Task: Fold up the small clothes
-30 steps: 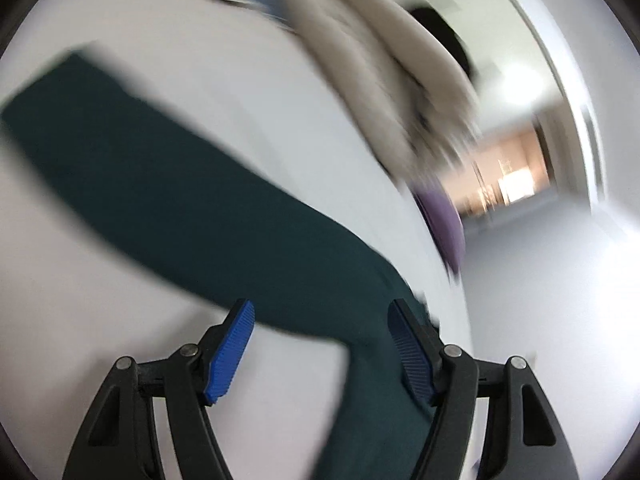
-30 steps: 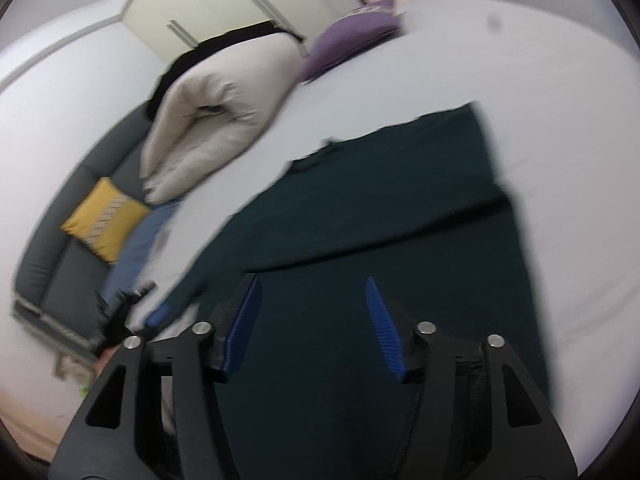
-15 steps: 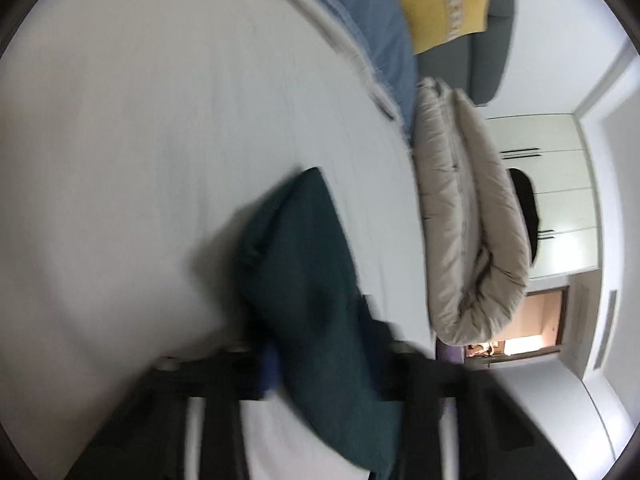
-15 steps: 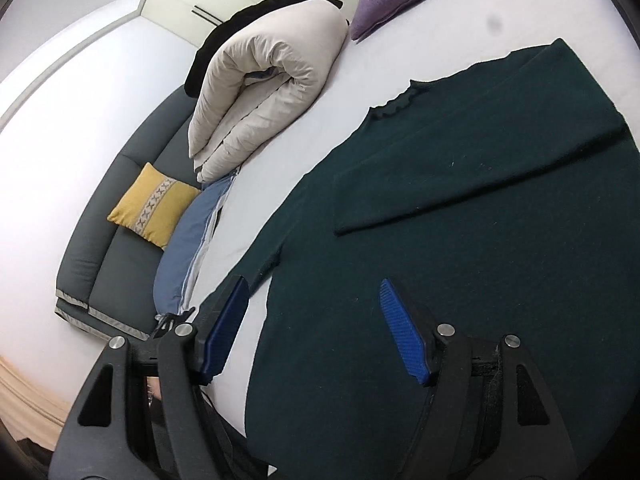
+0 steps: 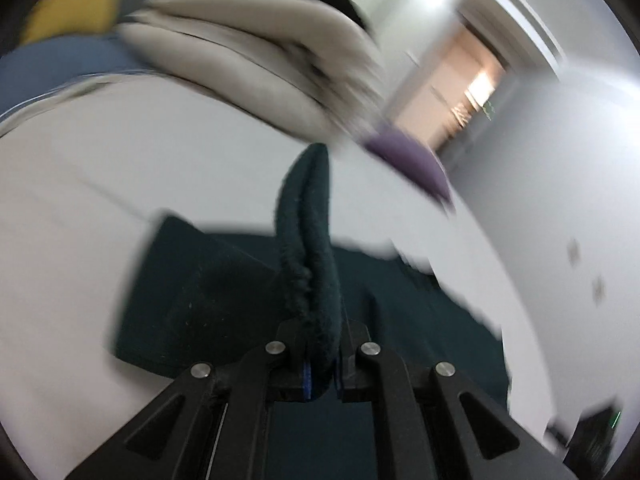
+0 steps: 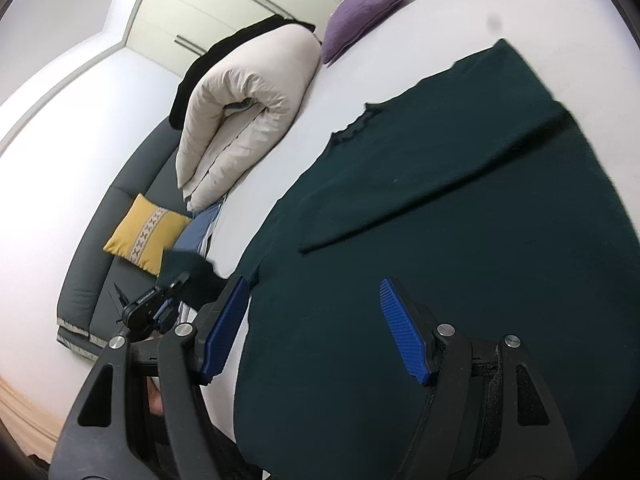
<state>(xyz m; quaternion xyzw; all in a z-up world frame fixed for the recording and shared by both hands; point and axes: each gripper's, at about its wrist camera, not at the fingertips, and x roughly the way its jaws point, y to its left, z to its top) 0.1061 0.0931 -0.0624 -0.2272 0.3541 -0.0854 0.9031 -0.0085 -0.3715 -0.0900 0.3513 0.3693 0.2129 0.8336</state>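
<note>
A white bed carries a dark green sweater spread flat, one sleeve folded across its body. A beige duvet lies folded beside it, with a purple cushion beyond. The left gripper has its jaws clenched on the other sleeve, lifted off the bed. The right gripper hovers over the sweater's hem, jaws released.

Left view motion-blurred, right sharp; even indoor light, fisheye-bent edges.
</note>
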